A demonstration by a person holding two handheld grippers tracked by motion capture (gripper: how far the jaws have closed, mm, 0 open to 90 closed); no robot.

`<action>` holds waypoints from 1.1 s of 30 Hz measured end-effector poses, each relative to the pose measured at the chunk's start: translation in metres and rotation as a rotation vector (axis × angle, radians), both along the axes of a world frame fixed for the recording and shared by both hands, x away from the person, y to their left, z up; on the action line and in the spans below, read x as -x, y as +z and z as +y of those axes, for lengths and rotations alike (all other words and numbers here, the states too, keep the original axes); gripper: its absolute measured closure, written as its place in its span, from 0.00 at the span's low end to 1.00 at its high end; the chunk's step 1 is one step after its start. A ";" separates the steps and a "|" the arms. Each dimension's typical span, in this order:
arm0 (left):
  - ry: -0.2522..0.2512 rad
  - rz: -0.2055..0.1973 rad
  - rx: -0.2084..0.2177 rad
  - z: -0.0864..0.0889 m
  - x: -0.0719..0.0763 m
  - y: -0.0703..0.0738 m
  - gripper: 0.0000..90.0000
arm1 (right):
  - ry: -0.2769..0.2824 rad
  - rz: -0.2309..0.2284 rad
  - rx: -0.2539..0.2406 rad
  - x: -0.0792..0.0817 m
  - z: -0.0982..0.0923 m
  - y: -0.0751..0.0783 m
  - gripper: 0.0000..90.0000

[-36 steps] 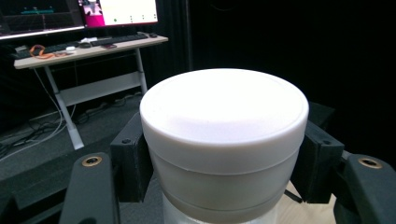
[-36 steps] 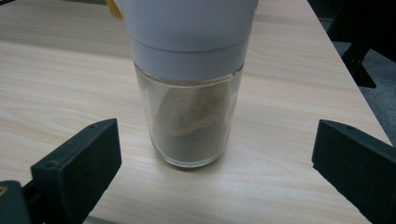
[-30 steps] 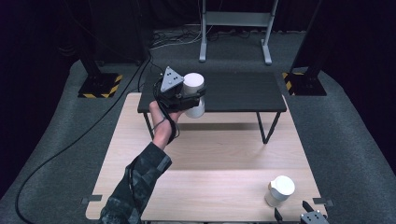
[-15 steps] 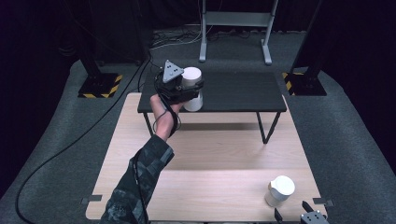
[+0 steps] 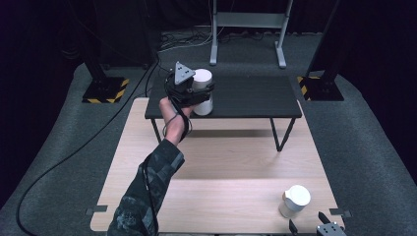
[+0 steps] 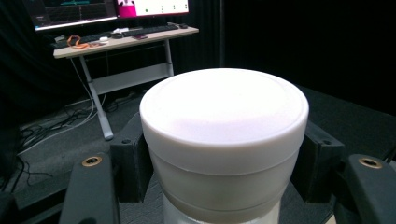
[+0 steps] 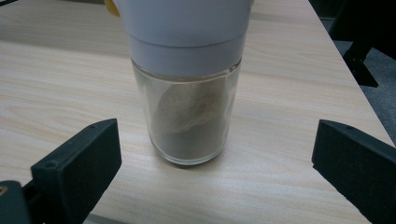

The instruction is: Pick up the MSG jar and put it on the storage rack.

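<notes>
A person's left forearm in a camouflage sleeve (image 5: 147,187) reaches from the near edge of a light wooden table (image 5: 221,196) toward a small black table (image 5: 246,96) standing at its far side. The left gripper (image 5: 196,96) is clenched around a white-lidded jar (image 5: 202,88) at the left end of the black table. In the left gripper view, the black pads (image 6: 133,163) press against both sides of the jar just below its broad white lid; whether the jar's base rests on the black table cannot be told.

Farther right, at the near right corner of the wooden table, a second jar (image 5: 295,200) stands upright. It has a white lid and a clear glass body holding a brownish powder. The right gripper (image 5: 314,227) sits just near of this jar at the table's edge. In the right gripper view, its jaws are spread wide, released, with the second jar between them and touching neither pad.
</notes>
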State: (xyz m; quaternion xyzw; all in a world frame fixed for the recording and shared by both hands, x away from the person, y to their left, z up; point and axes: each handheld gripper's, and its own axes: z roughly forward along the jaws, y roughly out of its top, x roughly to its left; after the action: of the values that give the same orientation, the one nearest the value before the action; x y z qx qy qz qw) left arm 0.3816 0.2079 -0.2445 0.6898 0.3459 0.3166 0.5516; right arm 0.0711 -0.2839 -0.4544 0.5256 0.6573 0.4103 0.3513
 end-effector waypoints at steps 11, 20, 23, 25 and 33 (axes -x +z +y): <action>0.000 -0.021 0.018 0.000 0.000 -0.007 0.38 | 0.008 0.002 0.003 -0.001 0.002 0.000 0.01; 0.007 -0.022 0.024 -0.001 0.001 -0.008 0.38 | 0.009 -0.005 0.003 0.000 0.002 0.000 0.01; 0.014 -0.025 0.027 -0.003 0.002 -0.010 0.38 | 0.009 -0.004 0.004 0.000 0.002 0.000 0.01; 0.014 -0.024 0.027 -0.002 0.002 -0.009 0.37 | 0.009 -0.003 0.004 0.000 0.002 0.001 0.01; 0.016 -0.026 0.033 -0.003 0.002 -0.011 0.37 | 0.010 -0.002 0.006 0.000 0.002 0.001 0.01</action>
State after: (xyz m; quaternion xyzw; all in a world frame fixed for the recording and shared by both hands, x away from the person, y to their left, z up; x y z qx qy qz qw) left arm 0.3792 0.2051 -0.2551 0.6738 0.3492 0.3243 0.5647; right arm 0.0715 -0.2815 -0.4533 0.5209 0.6607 0.4106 0.3517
